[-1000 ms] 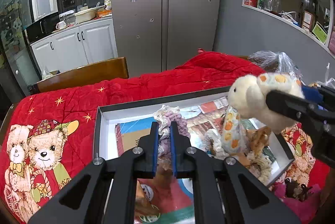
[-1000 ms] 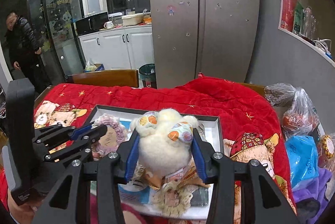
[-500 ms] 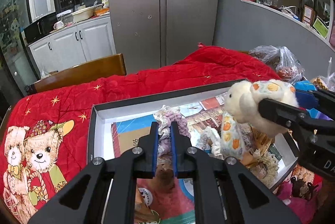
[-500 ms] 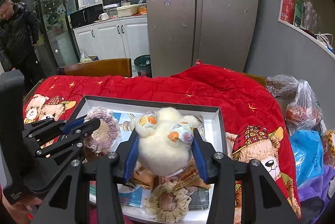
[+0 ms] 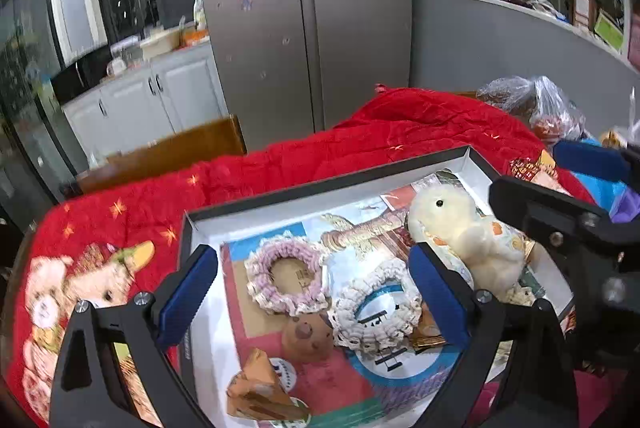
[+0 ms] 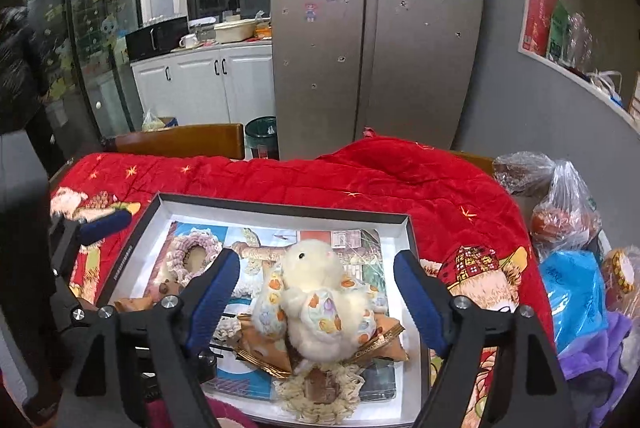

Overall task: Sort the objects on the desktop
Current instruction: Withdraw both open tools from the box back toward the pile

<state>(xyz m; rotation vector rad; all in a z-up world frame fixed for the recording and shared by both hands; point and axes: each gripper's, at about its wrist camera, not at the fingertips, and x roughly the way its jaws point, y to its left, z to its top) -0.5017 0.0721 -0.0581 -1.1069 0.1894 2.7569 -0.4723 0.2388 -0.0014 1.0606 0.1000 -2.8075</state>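
Note:
A shallow box (image 5: pixel 328 183) (image 6: pixel 280 211) lies on the red blanket. Inside it are a purple crocheted ring (image 5: pixel 285 276) (image 6: pixel 188 256), a cream crocheted ring (image 5: pixel 378 308), a small brown bear head (image 5: pixel 307 336), gold snack packets (image 5: pixel 260 392) (image 6: pixel 264 352) and a cream plush toy (image 5: pixel 464 240) (image 6: pixel 316 308). My left gripper (image 5: pixel 312 300) is open above the two rings and empty. My right gripper (image 6: pixel 318 298) is open with its jaws wide on either side of the plush toy, which rests in the box.
The red blanket (image 6: pixel 360 179) covers the table. Plastic bags (image 6: pixel 568 211) and a blue packet (image 6: pixel 572 296) lie at the right. A wooden chair back (image 6: pixel 180 141) stands behind the table, with a fridge (image 6: pixel 376 27) beyond it.
Both grippers opened. The left let go of the purple ring and the right let go of the plush toy; both things now lie in the box.

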